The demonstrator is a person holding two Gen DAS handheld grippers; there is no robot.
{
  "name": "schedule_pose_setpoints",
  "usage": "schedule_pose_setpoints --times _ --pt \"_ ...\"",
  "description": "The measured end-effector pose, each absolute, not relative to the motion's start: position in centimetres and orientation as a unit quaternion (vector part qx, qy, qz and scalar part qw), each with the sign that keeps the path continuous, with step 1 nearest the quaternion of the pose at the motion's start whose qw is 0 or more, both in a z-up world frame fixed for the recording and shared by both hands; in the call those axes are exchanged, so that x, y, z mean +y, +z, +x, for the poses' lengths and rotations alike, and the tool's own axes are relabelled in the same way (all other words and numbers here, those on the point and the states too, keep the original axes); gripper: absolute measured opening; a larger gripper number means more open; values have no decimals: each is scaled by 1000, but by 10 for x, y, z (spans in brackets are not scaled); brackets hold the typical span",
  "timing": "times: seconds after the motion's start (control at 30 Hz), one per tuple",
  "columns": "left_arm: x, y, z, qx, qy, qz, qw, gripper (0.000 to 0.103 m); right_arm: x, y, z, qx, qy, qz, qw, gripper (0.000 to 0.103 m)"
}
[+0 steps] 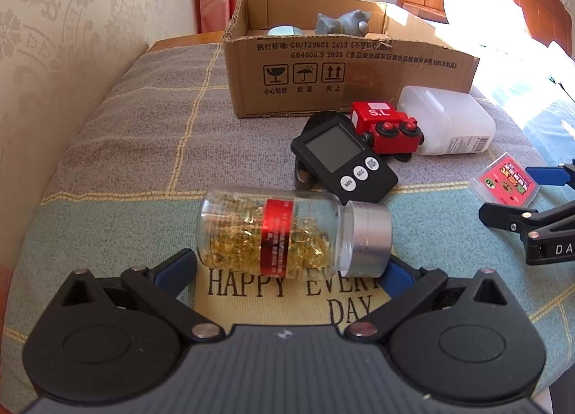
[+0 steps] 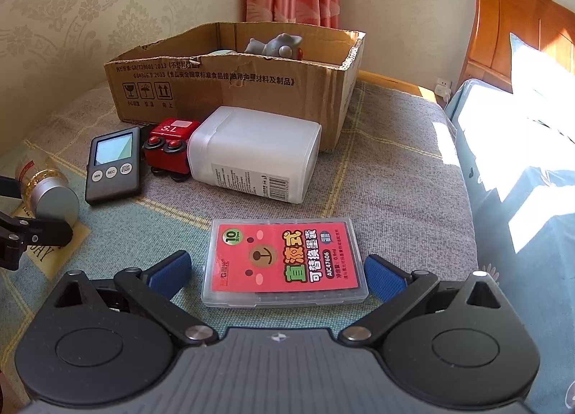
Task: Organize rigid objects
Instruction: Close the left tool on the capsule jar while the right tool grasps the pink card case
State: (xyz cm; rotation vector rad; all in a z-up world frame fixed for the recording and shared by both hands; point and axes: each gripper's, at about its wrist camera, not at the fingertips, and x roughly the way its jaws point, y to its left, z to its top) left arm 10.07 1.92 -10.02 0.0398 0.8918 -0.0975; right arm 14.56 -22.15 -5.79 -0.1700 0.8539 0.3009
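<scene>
Pale round item (image 1: 284, 31) mostly hidden behind box wall (image 1: 323, 65).

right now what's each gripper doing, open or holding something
Left gripper: open, jaws either side of the capsule bottle, not clamped.
Right gripper: open, straddling the pink refill case, holding nothing.

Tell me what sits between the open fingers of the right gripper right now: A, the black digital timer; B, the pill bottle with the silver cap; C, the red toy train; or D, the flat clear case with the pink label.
D: in the right wrist view the flat clear case lies on the cloth between the spread blue fingers of the right gripper, not yet clamped.
</scene>
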Motion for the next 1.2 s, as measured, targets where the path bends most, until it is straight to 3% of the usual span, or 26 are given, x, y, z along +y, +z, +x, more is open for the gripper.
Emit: schedule_pose_setpoints --times 0.97,1.2 --pt "8 -85 97 402 -33 34 914 100 -206 -57 158 432 148 -85 885 103" --pt "10 -85 97 403 -36 30 914 97 -205 -53 160 437 141 -85 884 95"
